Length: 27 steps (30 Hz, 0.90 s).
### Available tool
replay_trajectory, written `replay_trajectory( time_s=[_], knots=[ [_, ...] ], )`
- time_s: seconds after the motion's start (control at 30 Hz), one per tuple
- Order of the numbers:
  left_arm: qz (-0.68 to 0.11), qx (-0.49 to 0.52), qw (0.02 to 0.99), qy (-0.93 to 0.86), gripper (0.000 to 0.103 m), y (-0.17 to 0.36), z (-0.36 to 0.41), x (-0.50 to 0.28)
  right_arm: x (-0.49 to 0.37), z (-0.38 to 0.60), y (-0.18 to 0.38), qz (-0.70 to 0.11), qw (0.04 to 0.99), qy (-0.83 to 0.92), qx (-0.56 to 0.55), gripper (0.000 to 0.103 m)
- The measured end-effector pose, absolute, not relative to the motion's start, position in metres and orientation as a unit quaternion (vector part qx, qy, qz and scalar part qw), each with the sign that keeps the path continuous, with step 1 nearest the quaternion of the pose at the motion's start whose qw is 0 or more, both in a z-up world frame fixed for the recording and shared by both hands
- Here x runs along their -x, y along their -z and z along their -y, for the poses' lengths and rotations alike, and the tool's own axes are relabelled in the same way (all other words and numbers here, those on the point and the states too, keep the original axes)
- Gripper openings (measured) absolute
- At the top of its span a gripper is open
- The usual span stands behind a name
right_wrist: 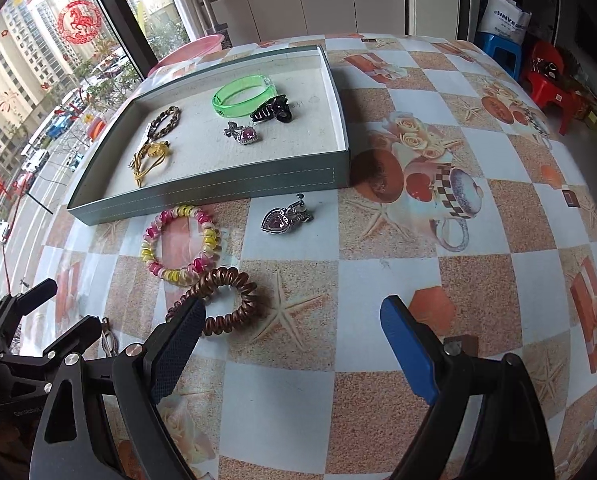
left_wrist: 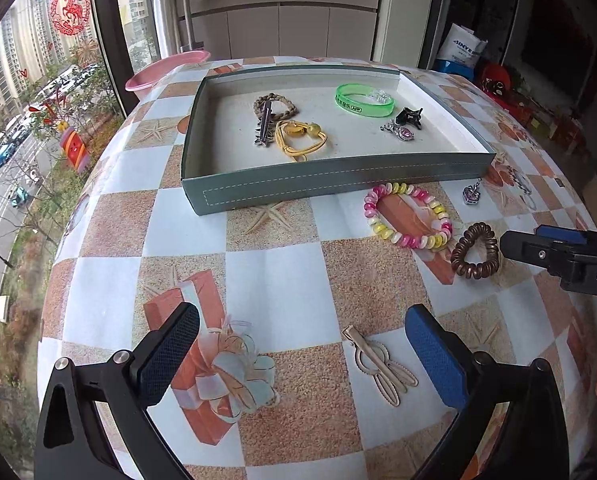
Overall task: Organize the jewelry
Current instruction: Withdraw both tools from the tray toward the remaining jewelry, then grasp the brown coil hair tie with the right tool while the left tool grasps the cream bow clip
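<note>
So the grey-green tray (left_wrist: 330, 184) sits on the checkered tablecloth (left_wrist: 282, 280) and already has 6 pieces in it: a green bangle (left_wrist: 364, 99), a braided brown bracelet (left_wrist: 276, 105), a spiky silver clip (left_wrist: 264, 126) lying across it, a yellow cord bracelet (left_wrist: 300, 136), a black claw clip (left_wrist: 409, 116) and a silver brooch with a pink stone (left_wrist: 398, 131).

Still out on the cloth, just in front of the tray: a pink and yellow coil hair tie (right_wrist: 180, 244), a brown coil hair tie (right_wrist: 222, 300) touching it, and a heart pendant (right_wrist: 284, 220) off to the right.

The left gripper (left_wrist: 302, 352) is spread wide with nothing in it, and a beige hair clip (left_wrist: 378, 364) lies on the cloth between its fingers, nearer the blue one. The right gripper (right_wrist: 294, 348) is also wide and empty; its dark pad overlaps the brown coil's edge in the right wrist view, can't tell if it's touching.
</note>
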<state>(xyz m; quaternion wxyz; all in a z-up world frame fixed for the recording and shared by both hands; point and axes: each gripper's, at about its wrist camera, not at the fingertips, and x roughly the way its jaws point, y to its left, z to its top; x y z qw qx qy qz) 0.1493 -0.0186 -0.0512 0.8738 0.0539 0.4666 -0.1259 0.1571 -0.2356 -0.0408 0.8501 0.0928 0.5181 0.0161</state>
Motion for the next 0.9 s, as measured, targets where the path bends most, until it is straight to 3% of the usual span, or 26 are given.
replay_trajectory(
  time_s=[0.1, 0.17, 0.37, 0.43, 0.8, 0.9],
  knots=[
    [-0.465, -0.065, 0.874, 0.126, 0.103, 0.053, 0.024, -0.143, -0.159, 0.231, 0.046, -0.521, 0.849, -0.017, -0.083, 0.089],
    [-0.465, -0.073, 0.873, 0.127, 0.103, 0.055, 0.026, -0.140, -0.160, 0.226, 0.048, -0.523, 0.849, -0.020, -0.074, 0.082],
    [-0.475, -0.081, 0.867, 0.125, 0.101, 0.063, 0.032, -0.132, -0.162, 0.207, 0.050, -0.521, 0.853, -0.029, -0.034, 0.073],
    [-0.478, -0.081, 0.866, 0.126, 0.091, 0.065, 0.033, -0.130, -0.162, 0.202, 0.051, -0.519, 0.854, -0.032, -0.020, 0.071],
    [-0.479, -0.080, 0.864, 0.133, 0.086, 0.064, 0.036, -0.123, -0.155, 0.183, 0.051, -0.507, 0.861, -0.037, 0.018, 0.051],
    [-0.480, -0.078, 0.863, 0.139, 0.076, 0.063, 0.037, -0.121, -0.153, 0.181, 0.051, -0.505, 0.862, -0.040, 0.019, 0.040]
  ],
)
